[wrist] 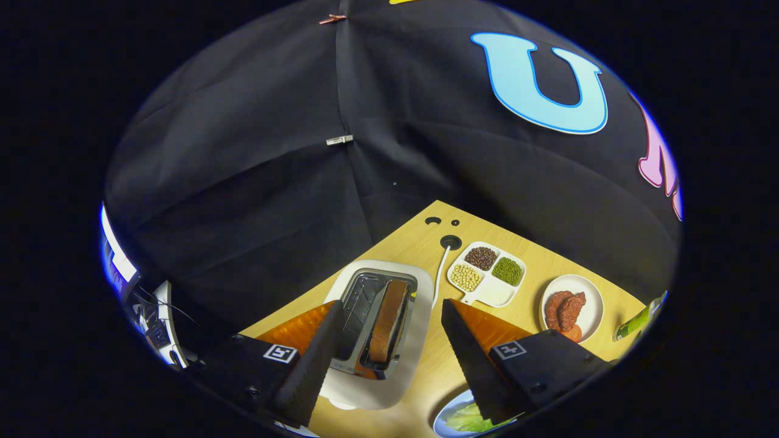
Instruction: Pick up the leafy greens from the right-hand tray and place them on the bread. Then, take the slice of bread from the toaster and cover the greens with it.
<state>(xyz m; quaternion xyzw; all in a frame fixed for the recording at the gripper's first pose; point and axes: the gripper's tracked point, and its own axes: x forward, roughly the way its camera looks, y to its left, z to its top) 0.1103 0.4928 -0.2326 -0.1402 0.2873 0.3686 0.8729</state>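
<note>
The jaws of the gripper are held wide, empty, above the toaster; bread is seen between them, greens at five o'clock on the bench.

Bright tabletop under a dark booth — light falls from above onto the lower centre of the frame.

The wooden table is evenly lit, with a pale sheen on the toaster and soft shadows beneath the gripper, whose fingers stand apart. The cloth wall across the upper frame is dim, its folds faintly visible. Fisheye distortion bends the table's edges, and a blue fringe tints the rim at lower left — focus is sharp at centre, softer outward.
</note>
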